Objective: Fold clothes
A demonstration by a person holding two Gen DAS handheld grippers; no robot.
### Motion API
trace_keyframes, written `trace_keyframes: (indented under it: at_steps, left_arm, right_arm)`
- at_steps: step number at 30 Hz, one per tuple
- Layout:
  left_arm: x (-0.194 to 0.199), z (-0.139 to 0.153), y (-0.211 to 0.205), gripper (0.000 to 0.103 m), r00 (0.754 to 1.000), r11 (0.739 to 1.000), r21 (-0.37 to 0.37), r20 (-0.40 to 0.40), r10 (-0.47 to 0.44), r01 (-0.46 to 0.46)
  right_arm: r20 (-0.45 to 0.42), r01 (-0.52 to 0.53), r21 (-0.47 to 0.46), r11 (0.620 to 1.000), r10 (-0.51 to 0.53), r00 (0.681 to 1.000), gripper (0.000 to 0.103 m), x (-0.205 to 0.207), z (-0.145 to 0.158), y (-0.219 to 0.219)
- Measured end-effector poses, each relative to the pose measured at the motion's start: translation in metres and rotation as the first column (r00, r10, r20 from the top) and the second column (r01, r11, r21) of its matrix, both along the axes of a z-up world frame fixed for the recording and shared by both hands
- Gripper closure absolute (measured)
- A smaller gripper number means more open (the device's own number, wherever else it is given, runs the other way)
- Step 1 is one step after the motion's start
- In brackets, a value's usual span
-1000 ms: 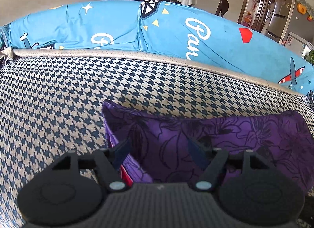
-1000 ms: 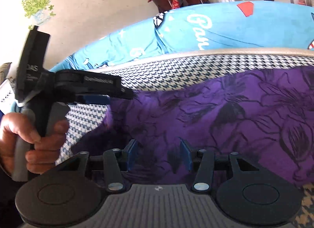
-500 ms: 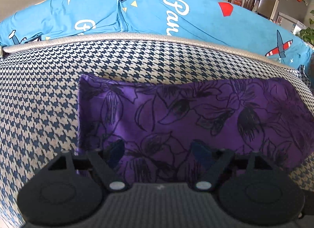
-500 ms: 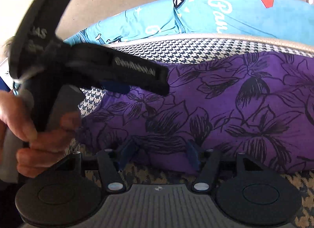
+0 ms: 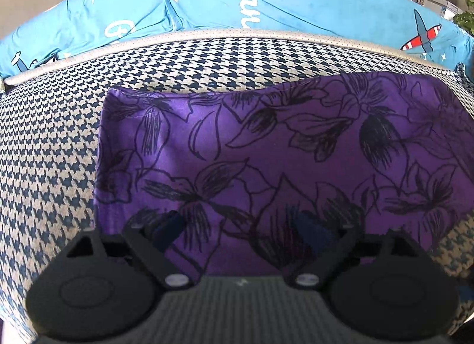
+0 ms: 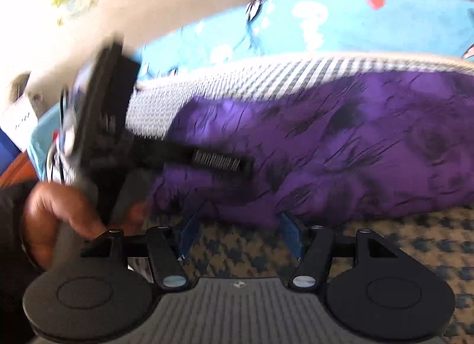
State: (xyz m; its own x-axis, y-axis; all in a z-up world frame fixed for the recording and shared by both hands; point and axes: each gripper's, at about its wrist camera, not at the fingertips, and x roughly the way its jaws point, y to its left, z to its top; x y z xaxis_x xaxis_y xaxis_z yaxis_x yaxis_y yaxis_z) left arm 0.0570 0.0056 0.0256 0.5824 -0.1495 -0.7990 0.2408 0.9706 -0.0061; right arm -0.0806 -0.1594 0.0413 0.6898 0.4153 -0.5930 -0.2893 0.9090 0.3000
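The purple floral garment point(image 5: 281, 148) now lies flat as a folded rectangle on the houndstooth cushion point(image 5: 47, 148), its far edge just short of the pale piping that borders the cushion. A second ago its left end stood lifted, showing a red inner layer; half a second ago it was already down, and since then we have drawn both tools back toward the near edge of the garment.

Our left tool point(image 5: 240, 232) hovers over the garment's near-left part with its fingers apart and nothing between them; the purple cloth shows through the gap. Our right tool point(image 6: 238, 237) has come off the cloth altogether: its blue pads point(image 6: 291, 235) stand apart over bare cushion, just short of the garment's near hem. The right view is smeared by motion, so fine detail there is lost. In it we also see the hand point(image 6: 56, 219) holding the left tool, at the garment's left end.

We judge that this fold is laid and released. Beyond the garment, the blue printed cover point(image 5: 296, 6) takes no part. What the task likely asks next is a fresh grip for another fold across the long side, or smoothing.
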Motion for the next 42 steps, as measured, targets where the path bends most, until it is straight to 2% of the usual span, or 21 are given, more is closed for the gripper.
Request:
trace_keyframes:
  at_steps: [5, 9, 12, 14, 16, 32, 37, 40, 42]
  left_arm:
    - [-0.01, -0.002, 0.0, 0.007, 1.0, 1.0, -0.004, 0.014, 0.013, -0.013]
    - [-0.024, -0.002, -0.002, 0.006, 0.999, 1.0, -0.003, 0.029, 0.024, -0.024]
    - [-0.029, -0.002, -0.003, 0.004, 0.999, 1.0, 0.0, 0.037, 0.027, -0.027]
    - [-0.031, -0.002, -0.002, 0.004, 0.999, 1.0, -0.003, 0.04, 0.032, -0.031]
    - [-0.033, -0.002, -0.003, 0.003, 0.999, 0.999, -0.004, 0.042, 0.035, -0.035]
    - [-0.045, 0.0, -0.007, 0.001, 0.997, 0.998, -0.005, 0.045, 0.06, -0.06]
    - [-0.048, 0.006, -0.008, 0.001, 0.996, 0.998, -0.022, 0.052, 0.066, -0.065]
    - [-0.049, 0.014, -0.009, 0.001, 0.995, 0.997, -0.06, 0.083, 0.056, -0.051]
    - [-0.049, 0.018, -0.011, 0.001, 0.993, 0.996, -0.085, 0.106, 0.05, -0.041]
  right_arm:
    - [0.121, 0.123, 0.041, 0.992, -0.127, 0.984, 0.04, -0.004, 0.005, -0.025]
    - [0.141, 0.19, 0.015, 0.982, -0.19, 0.972, 0.039, 0.001, 0.001, -0.03]
    - [0.144, 0.187, -0.006, 0.982, -0.184, 0.972, 0.036, 0.008, -0.005, -0.029]
    - [0.103, 0.171, -0.014, 0.985, -0.169, 0.98, 0.028, 0.01, -0.012, -0.032]
    - [0.039, 0.172, -0.018, 0.985, -0.171, 0.984, 0.027, 0.016, -0.023, -0.034]
    - [-0.039, 0.164, -0.087, 0.983, -0.168, 0.985, 0.026, 0.003, -0.03, -0.033]
    - [-0.009, 0.165, -0.083, 0.983, -0.166, 0.986, 0.026, 0.0, -0.006, -0.032]
    - [0.058, 0.116, -0.075, 0.99, -0.112, 0.992, 0.026, 0.004, 0.011, -0.032]
    - [0.074, 0.071, -0.068, 0.995, -0.066, 0.995, 0.026, 0.011, 0.014, -0.037]
